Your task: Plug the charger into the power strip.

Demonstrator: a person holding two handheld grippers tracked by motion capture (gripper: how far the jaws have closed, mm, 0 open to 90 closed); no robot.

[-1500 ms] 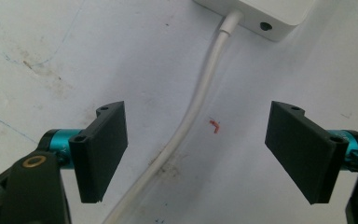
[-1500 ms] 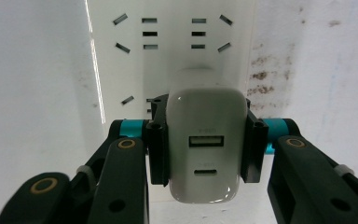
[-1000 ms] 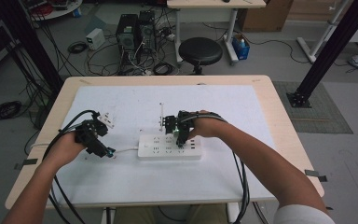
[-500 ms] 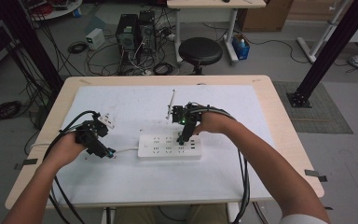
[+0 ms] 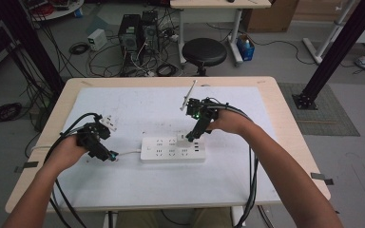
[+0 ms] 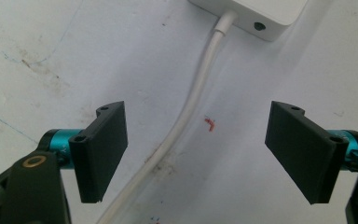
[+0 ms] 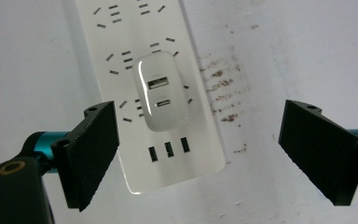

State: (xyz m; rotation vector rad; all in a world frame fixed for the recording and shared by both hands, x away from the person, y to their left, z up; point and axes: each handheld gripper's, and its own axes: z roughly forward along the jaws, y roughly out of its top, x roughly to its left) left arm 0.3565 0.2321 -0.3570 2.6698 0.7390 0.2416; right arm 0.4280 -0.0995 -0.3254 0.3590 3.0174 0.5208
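Dim room, bright white counter (image 5: 138,190).
High view soft and grainy; gripper views sharper, glare streak on charger (image 7: 161,91), near fingers (image 6: 100,151) slightly blurred.

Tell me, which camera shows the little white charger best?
The right gripper view: the charger sits close up, plugged into the power strip, both ports visible. The high view shows it as a tiny white block.

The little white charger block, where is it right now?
The white charger is plugged into the power strip in the middle of the table, near the strip's right end, just beyond the open right gripper.
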